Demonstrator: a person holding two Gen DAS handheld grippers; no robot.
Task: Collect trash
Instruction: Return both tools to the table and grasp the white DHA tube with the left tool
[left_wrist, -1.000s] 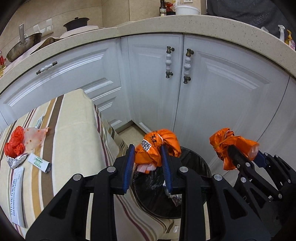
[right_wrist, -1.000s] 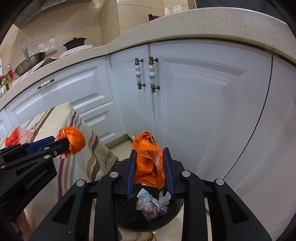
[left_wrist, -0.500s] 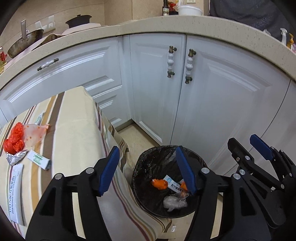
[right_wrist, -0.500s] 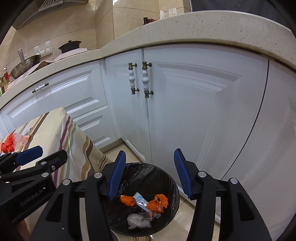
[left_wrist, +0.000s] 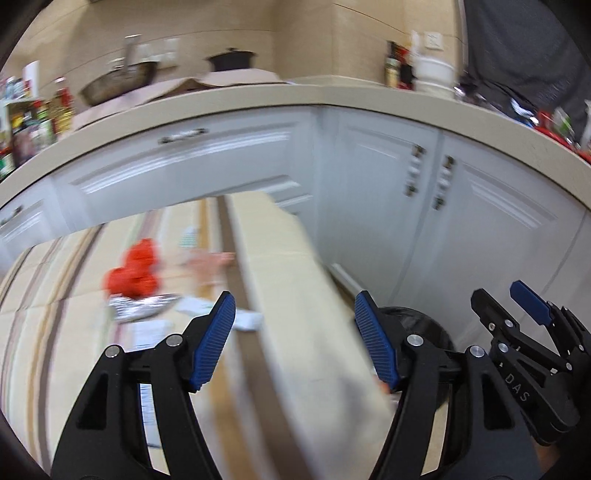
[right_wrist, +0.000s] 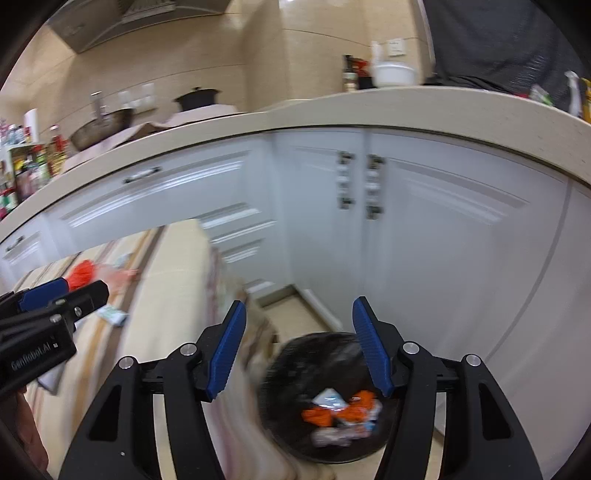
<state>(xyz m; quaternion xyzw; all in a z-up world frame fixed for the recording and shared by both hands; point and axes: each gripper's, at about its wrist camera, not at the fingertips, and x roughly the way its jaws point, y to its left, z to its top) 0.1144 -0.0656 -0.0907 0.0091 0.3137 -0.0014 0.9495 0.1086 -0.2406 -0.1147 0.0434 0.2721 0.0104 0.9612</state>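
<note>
My left gripper (left_wrist: 295, 314) is open and empty above the right edge of the striped table (left_wrist: 295, 306). Blurred trash lies on the table to its left: a red wrapper (left_wrist: 133, 271), a foil piece (left_wrist: 142, 308) and white packets (left_wrist: 243, 317). My right gripper (right_wrist: 297, 325) is open and empty above the black trash bin (right_wrist: 295, 354), which holds orange bags (right_wrist: 332, 410) and other wrappers. The bin's rim (left_wrist: 424, 321) shows behind my left gripper's right finger. The right gripper (left_wrist: 517, 299) also shows at the left wrist view's right edge.
White cabinet doors (right_wrist: 443, 229) with knobbed handles stand behind the bin under a beige counter (right_wrist: 406, 107). The counter carries a pot (right_wrist: 197, 98), a pan, bottles and a white bowl (right_wrist: 393, 74). Floor tiles (right_wrist: 303, 314) show between table and cabinets.
Both grippers have swung left and up, away from the bin toward the table. The views are motion-blurred. One second ago each gripper held an orange bag; both were open by half a second ago.
</note>
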